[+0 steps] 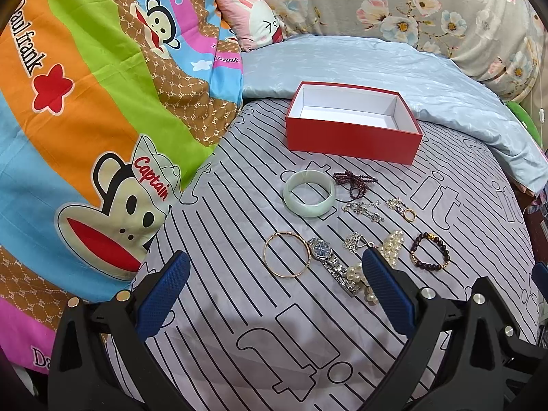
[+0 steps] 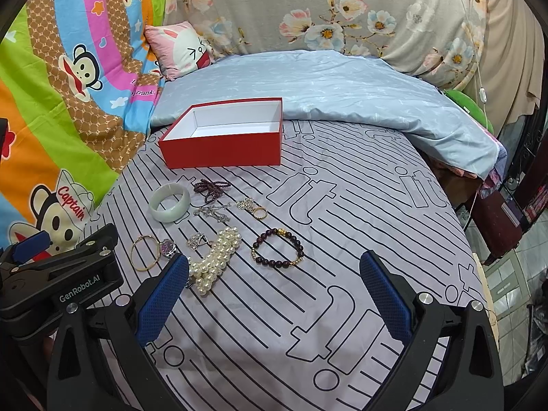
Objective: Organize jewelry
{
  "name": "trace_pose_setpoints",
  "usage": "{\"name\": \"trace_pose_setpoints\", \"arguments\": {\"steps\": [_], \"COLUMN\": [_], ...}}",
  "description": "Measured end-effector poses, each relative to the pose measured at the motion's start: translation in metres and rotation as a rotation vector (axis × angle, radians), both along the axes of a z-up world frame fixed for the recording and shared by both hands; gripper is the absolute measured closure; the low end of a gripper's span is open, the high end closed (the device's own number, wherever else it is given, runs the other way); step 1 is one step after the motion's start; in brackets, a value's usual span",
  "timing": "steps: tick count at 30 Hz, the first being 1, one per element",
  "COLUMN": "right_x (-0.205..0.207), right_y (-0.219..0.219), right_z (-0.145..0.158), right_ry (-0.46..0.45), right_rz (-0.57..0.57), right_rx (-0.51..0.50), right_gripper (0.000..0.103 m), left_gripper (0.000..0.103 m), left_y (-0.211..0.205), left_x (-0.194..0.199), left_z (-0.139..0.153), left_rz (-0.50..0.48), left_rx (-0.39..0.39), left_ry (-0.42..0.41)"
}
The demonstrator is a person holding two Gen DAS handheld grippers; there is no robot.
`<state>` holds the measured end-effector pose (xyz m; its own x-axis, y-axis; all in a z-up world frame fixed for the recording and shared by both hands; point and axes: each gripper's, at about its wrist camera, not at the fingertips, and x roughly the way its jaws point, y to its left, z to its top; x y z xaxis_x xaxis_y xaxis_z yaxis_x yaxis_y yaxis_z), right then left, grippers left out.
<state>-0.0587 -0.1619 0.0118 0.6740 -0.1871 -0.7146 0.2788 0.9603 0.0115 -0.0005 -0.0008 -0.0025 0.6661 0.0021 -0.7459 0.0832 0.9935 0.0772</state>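
- Jewelry lies spread on the striped bed sheet (image 2: 342, 222), all of it on the near side of a red box (image 1: 354, 137) that sits open with a white inside.
- Nearest the box I see a pale green bangle (image 1: 309, 192) and, just to its right, a dark red bead strand (image 1: 356, 181).
- Below those lie a silver chain piece (image 1: 363, 209) and a small gold ring (image 1: 409, 214).
- In the closer row sit a thin gold bangle (image 1: 287, 254), a silver watch (image 1: 320, 250) touching its right edge, a pile of pearls (image 2: 214, 260), and a dark bead bracelet (image 2: 278, 247) lying on its own to the right.
- My left tool (image 1: 275, 291) hangs above the sheet with its blue pads spread wide, grasping nothing; the gold bangle and watch show between the pads.
- My right tool (image 2: 274, 294) is likewise released, wide apart over the sheet, with the bead bracelet showing between its pads and the pearls by its left pad.
- A cartoon monkey blanket (image 1: 85, 120) is bunched to the left, and a light blue quilt (image 2: 325, 85) lies behind the box.
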Motion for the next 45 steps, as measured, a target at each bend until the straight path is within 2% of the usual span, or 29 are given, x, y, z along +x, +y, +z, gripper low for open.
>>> {"name": "trace_pose_setpoints", "arguments": {"steps": [27, 40, 45], "right_x": [0.001, 0.004, 0.004], "right_y": [0.001, -0.016, -0.028], "right_z": [0.003, -0.023, -0.031], "right_ry": [0.006, 0.05, 0.067], "right_rz": [0.002, -0.01, -0.033], "right_rx": [-0.001, 0.019, 0.027], "right_gripper": [0.005, 0.005, 0.005], "left_gripper": [0.005, 0.005, 0.005], "left_y": [-0.001, 0.012, 0.001], "left_x": [0.004, 0.013, 0.013], "left_z": [-0.005, -0.026, -0.036], "left_rz": [-0.007, 0.005, -0.049], "left_rx": [-0.008, -0.014, -0.047], "left_ry": [0.02, 0.063, 0.092]}}
